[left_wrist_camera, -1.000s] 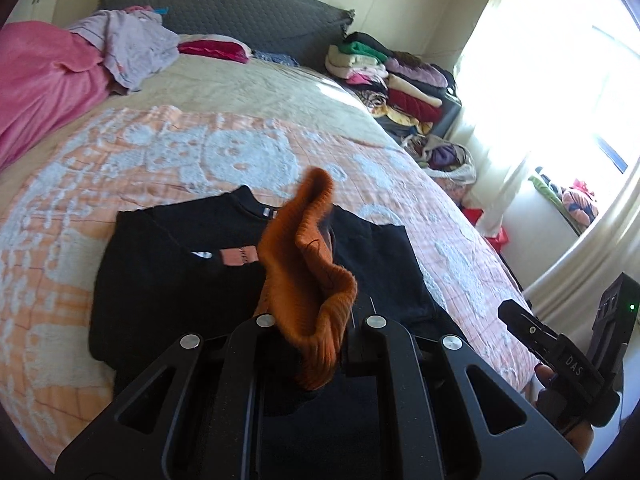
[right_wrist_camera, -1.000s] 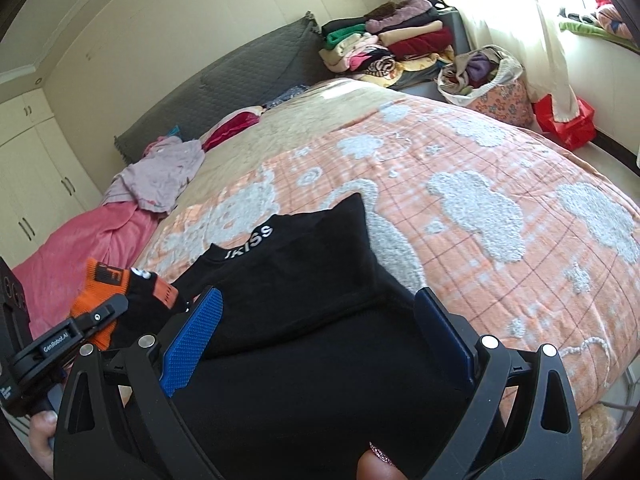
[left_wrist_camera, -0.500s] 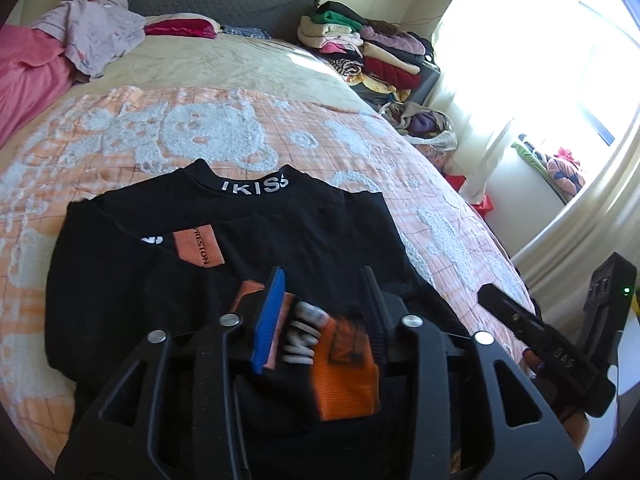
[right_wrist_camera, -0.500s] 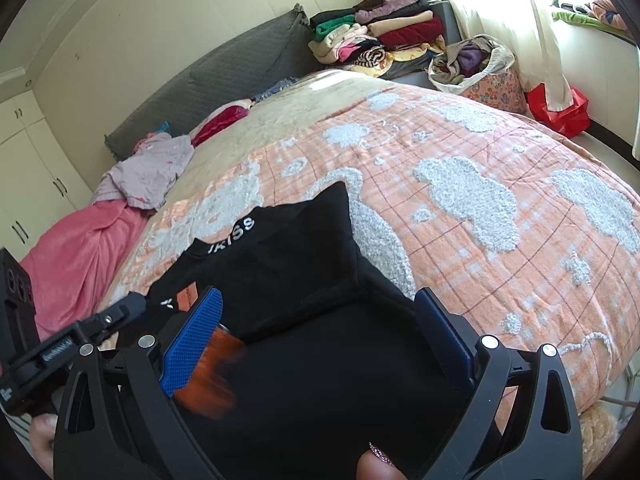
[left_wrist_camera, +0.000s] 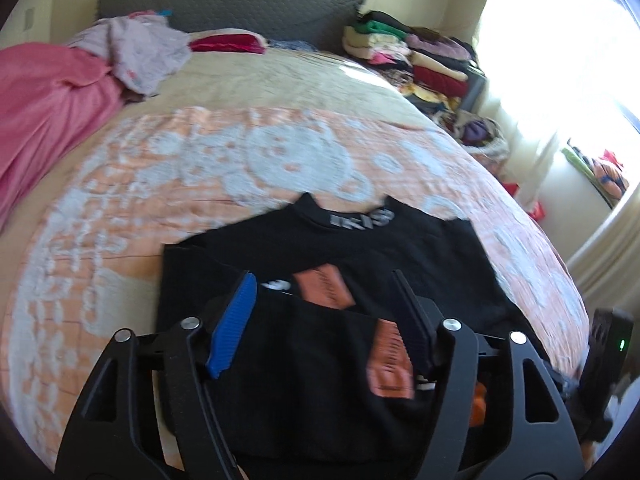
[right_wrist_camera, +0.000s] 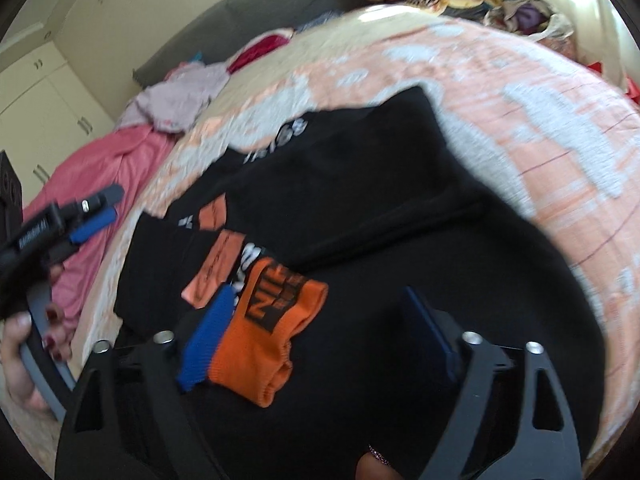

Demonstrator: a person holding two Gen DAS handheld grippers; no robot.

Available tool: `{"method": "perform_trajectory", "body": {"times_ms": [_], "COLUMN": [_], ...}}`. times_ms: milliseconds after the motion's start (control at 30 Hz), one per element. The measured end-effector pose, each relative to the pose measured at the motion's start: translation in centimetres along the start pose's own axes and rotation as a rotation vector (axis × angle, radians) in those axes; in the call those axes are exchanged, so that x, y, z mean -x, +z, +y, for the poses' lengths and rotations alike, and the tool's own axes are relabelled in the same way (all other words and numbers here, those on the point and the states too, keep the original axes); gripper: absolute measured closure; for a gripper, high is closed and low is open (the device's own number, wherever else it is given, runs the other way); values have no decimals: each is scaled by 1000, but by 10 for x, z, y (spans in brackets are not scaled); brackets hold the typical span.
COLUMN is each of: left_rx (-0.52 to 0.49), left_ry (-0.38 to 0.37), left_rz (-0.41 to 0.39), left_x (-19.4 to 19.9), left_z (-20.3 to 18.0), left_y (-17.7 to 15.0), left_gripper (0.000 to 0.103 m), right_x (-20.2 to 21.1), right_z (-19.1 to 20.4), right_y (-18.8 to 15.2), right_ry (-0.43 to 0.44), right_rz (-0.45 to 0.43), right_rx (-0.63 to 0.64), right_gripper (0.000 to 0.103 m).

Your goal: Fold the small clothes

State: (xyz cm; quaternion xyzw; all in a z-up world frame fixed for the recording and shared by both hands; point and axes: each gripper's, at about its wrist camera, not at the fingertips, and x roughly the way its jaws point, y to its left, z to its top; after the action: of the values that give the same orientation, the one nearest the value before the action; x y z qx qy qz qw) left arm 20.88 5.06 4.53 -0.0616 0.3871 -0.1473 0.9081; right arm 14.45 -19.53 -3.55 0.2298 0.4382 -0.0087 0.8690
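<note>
Black sweater (left_wrist_camera: 400, 256) lies flat on the bed's peach quilt (left_wrist_camera: 200, 184), collar away from the camera, lettering on the neck. One sleeve folded across the chest, its orange cuff (right_wrist_camera: 260, 332) resting on the black body, orange patches just beside it. So first sleeve fold looks done; the other sleeve, at the far right edge in the right wrist view, looks partly tucked, can't tell for sure (blur). Body fold still left.

Left gripper (left_wrist_camera: 324, 320): fingers opening, about mid-width, nothing pinched, hovering over the folded sleeve. Right gripper (right_wrist_camera: 320, 340): fingers closing but still wide, orange cuff lies between them, pads not pressing on it.

Outward: pink blanket (left_wrist_camera: 44, 108) and lilac garment (left_wrist_camera: 140, 52) by the grey headboard (left_wrist_camera: 240, 4), stacked clothes pile (left_wrist_camera: 412, 56) near the window.
</note>
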Motion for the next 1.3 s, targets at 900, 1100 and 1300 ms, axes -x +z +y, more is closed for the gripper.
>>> {"method": "perform_trajectory", "body": {"times_ms": [900,1100,1300], "left_rx": [245,176,75], "left_ry": [49,76,67], "left_rz": [-54,-49,0], "left_x": [8,2,-17], "left_z": [95,79,51], "left_y": [11,10,2], "left_gripper": [42,42,42], "right_x": [34,26,12], "right_z": [18,-5,-14], "right_y": [88,91,89], "right_ry": [-86,-112,-143], "right_rz": [-254,-241,-215], "right_rx": [221,187,178], "right_gripper": [91,91,91]}}
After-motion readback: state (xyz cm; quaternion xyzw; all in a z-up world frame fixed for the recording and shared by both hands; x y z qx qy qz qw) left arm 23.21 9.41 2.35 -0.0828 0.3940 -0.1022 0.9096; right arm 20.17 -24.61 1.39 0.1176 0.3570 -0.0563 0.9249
